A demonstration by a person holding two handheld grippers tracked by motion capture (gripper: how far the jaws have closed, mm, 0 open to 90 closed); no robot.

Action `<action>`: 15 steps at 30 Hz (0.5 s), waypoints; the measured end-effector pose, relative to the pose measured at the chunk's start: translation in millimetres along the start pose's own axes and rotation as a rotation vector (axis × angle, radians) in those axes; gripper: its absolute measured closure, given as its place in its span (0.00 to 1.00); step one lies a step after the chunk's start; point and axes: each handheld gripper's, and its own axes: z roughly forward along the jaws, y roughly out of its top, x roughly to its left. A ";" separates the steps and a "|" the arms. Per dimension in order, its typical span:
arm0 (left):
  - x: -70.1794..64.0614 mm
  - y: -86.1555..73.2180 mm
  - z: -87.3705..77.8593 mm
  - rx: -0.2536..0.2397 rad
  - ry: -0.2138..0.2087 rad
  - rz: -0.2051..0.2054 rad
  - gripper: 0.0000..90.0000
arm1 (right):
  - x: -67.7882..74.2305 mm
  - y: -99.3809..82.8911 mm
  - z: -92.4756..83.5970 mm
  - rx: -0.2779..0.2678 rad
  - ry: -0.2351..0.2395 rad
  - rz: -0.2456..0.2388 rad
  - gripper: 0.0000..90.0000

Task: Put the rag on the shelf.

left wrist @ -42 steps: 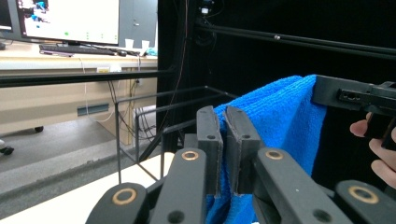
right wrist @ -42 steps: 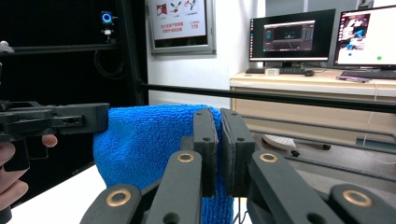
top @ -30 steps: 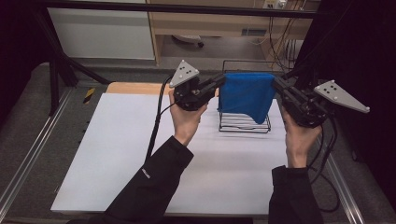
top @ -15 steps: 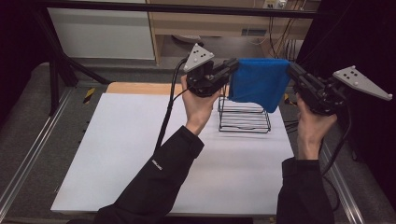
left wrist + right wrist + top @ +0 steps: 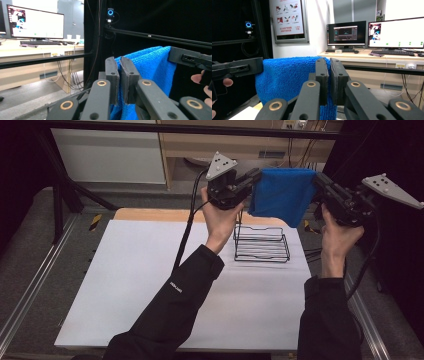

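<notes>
- Your left gripper (image 5: pixel 248 181) has its fingers (image 5: pixel 111 75) clamped on one top corner of the blue towel (image 5: pixel 281 195); your right gripper (image 5: pixel 320 184) pinches the opposite top corner.
- The towel hangs spread between the two grippers, raised above the black wire rack (image 5: pixel 261 242) that stands near the bench's (image 5: pixel 125 285) far right corner.
- Both of your forearms angle up from the near edge, with your hands lifted well off the bench and the fingers pointing toward each other.
</notes>
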 end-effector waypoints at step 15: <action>15.1 12.2 18.1 -0.011 0.031 -0.018 0.94 | -10.2 12.4 27.7 0.008 -0.012 -0.016 0.96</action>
